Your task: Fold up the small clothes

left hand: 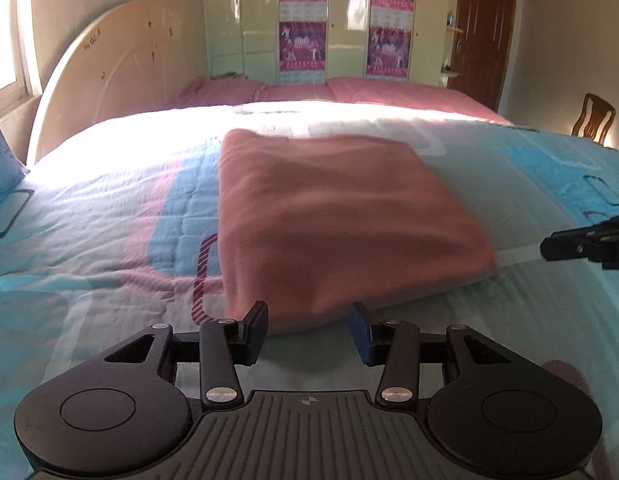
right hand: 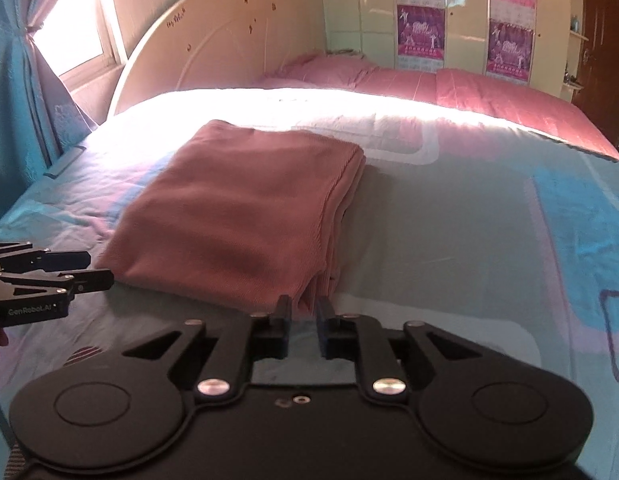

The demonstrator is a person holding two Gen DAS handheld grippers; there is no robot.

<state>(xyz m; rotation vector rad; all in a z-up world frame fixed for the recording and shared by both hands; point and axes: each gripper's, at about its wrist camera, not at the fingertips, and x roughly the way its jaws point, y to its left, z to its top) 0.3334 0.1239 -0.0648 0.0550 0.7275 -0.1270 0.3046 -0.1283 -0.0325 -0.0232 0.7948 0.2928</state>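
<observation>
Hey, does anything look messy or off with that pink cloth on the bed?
Nothing stands out. The pink cloth lies folded in a neat rectangle on the bedspread, its layered edges stacked along one side. Both the left gripper and the right gripper are open, holding nothing.

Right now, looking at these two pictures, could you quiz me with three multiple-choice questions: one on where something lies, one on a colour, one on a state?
1. Where does the folded cloth lie?
A. on the bed quilt
B. on a chair
C. on the floor

2. What colour is the cloth?
A. green
B. dusty pink
C. white

3. How does the left gripper stand?
A. shut on the cloth
B. out of view
C. open, holding nothing

Answers: 1 A, the cloth rests flat on the patterned quilt. 2 B, both views show it pink. 3 C, a wide gap separates its fingers just short of the cloth's near edge.
</observation>
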